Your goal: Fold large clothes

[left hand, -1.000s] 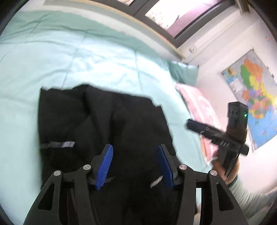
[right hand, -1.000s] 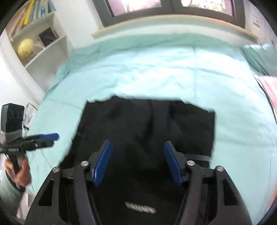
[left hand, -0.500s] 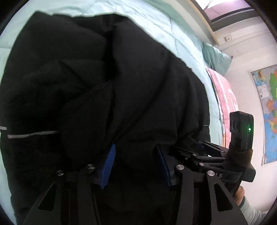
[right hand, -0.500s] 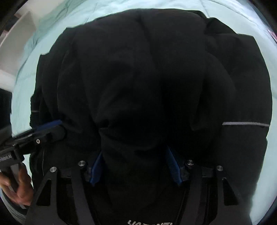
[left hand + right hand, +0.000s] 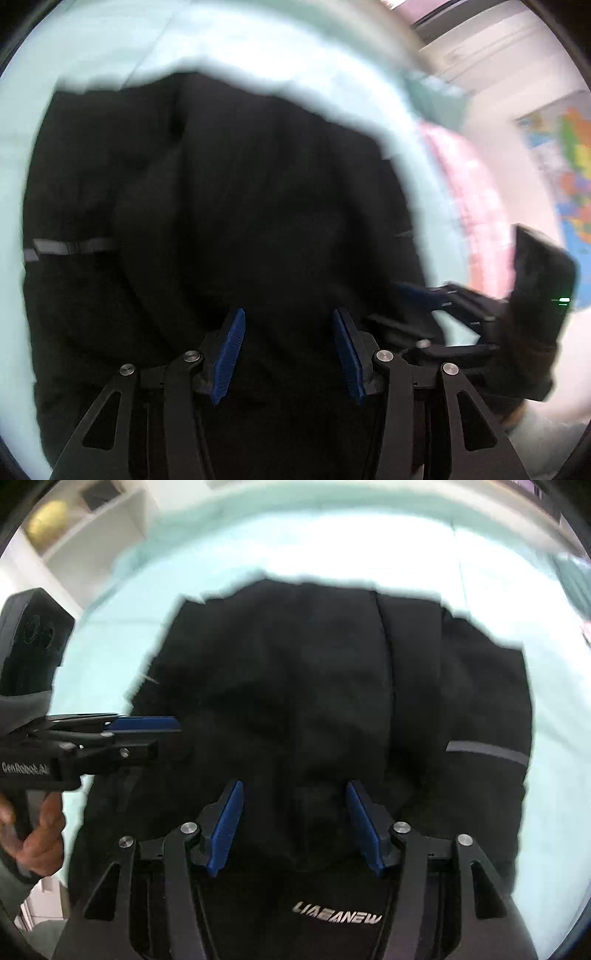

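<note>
Both of my claws have dropped toward the bed since a second ago, so the black jacket (image 5: 258, 206) now fills most of each view where more mint bedspread showed before.

From my left claw (image 5: 288, 354), going left to right: mint bedspread (image 5: 92, 48) at the edge, then the jacket lying bunched on it, a grey reflective strip (image 5: 70, 246) on its left part. My blue pads (image 5: 227, 356) stand about half apart with dark fabric between them; whether they press on it I cannot tell. Right of that, my right claw (image 5: 417, 295) reaches in over the jacket's edge, with a pink pillow (image 5: 476, 206) and a wall map (image 5: 569, 155) beyond, all blurred.

From my right claw (image 5: 295, 823): a white shelf (image 5: 96, 528) upper left, my hand (image 5: 37, 845) holding the left claw (image 5: 147, 725), whose blue tip lies at the jacket's left edge. My right jaws are closing, half apart, black cloth bulging between them. Silver lettering (image 5: 338, 918) sits below, another grey strip (image 5: 485, 751) to the right.
</note>
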Demonstrator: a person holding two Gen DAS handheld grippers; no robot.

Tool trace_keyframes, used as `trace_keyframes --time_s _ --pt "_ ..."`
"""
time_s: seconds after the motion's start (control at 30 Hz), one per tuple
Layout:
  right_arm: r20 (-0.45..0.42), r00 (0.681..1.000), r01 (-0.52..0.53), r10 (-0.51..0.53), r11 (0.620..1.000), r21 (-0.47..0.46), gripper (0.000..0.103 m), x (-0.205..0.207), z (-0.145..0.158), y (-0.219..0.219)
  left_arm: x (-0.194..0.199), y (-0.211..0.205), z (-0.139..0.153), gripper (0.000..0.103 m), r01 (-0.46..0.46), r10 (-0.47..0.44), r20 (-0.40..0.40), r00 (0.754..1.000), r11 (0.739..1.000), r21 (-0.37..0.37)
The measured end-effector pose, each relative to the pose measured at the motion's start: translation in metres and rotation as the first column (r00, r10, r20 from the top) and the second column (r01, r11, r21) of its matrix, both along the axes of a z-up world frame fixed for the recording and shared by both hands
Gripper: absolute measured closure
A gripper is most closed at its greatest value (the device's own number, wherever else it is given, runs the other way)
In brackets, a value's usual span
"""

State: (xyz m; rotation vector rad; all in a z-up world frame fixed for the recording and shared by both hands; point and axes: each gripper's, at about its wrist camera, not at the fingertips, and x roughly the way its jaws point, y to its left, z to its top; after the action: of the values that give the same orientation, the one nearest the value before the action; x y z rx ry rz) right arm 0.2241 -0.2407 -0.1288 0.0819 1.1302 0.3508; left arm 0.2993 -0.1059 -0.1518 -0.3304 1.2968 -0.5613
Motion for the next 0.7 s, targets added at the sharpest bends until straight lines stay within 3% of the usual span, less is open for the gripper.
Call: trace_keyframes --time_s 0.1,0.23,0.3,0.4,0.5,0.7 --pt "-0.054 0.998 0.012 -0.012 1.0 -0.007 0.043 0.007 -0.025 -0.002 0.005 0.005 -0.03 0.053 -0.046 0.044 -0.062 0.997 0.998 -0.036" --pt "-0.049 0.998 0.025 -0.026 0.999 -0.034 0.043 0.0 -0.012 -0.004 0.0 0.0 -0.011 0.053 -0.021 0.021 -0.03 0.999 1.0 0.015" --pt "-0.033 0.999 0.029 -0.029 1.0 -0.003 0.042 -0.014 0.001 -0.008 -0.005 0.002 0.004 0.053 -0.01 0.01 -0.001 1.0 0.999 0.04" --pt "-0.011 0.999 0.047 -0.046 0.997 0.064 0.042 -0.049 0.018 -0.026 -0.032 0.018 0.028 0.053 -0.013 0.012 0.039 0.999 0.999 0.046" --pt "-0.026 0.996 0.084 -0.082 0.994 0.064 0.042 -0.078 0.015 -0.05 -0.065 0.046 0.042 0.053 -0.036 0.033 0.046 0.998 0.997 0.066" --pt "-0.102 0.978 0.191 -0.183 0.979 0.066 0.042 -0.132 -0.002 -0.084 -0.129 0.1 0.035 0.053 -0.138 0.135 0.026 0.99 0.976 0.168"
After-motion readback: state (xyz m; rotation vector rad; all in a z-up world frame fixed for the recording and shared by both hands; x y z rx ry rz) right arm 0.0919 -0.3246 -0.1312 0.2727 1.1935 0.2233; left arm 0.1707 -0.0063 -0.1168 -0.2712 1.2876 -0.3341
